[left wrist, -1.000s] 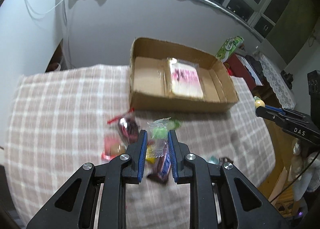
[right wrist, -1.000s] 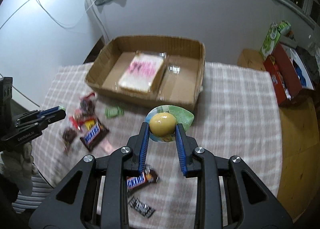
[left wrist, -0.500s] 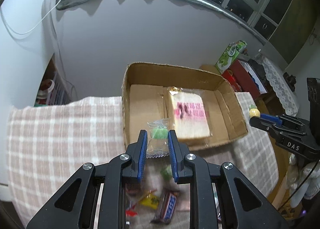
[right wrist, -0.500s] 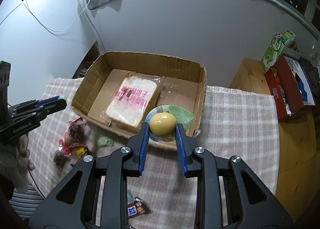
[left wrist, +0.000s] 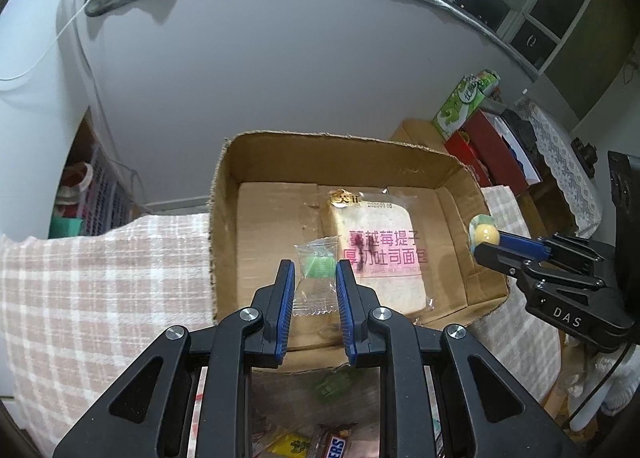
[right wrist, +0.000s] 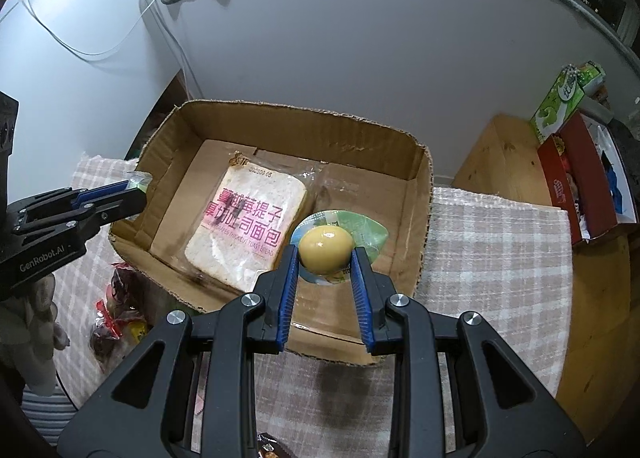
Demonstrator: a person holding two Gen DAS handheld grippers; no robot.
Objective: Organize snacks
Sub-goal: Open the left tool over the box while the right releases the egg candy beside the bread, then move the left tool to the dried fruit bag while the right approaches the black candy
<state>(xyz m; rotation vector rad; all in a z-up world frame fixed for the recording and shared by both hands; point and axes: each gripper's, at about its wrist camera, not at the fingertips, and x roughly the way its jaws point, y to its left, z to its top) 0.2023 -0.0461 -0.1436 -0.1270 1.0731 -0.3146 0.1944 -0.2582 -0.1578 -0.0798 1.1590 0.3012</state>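
Over the cardboard box (left wrist: 460,177), tools clamp a clear green candy (left wrist: 316,270) and yellow jelly (right wrist: 326,244).

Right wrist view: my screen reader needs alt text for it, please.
The right gripper holds a yellow jelly cup over a cardboard box containing wrapped toast. The left gripper holds a clear candy packet at the box's left edge.

Brown cardboard box (right wrist: 420,193); pink-checked tablecloth (right wrist: 492,250); yellow jelly cup (right wrist: 326,244).

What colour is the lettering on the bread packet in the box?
Pink lettering on the bread packet, clearest in the right wrist view.
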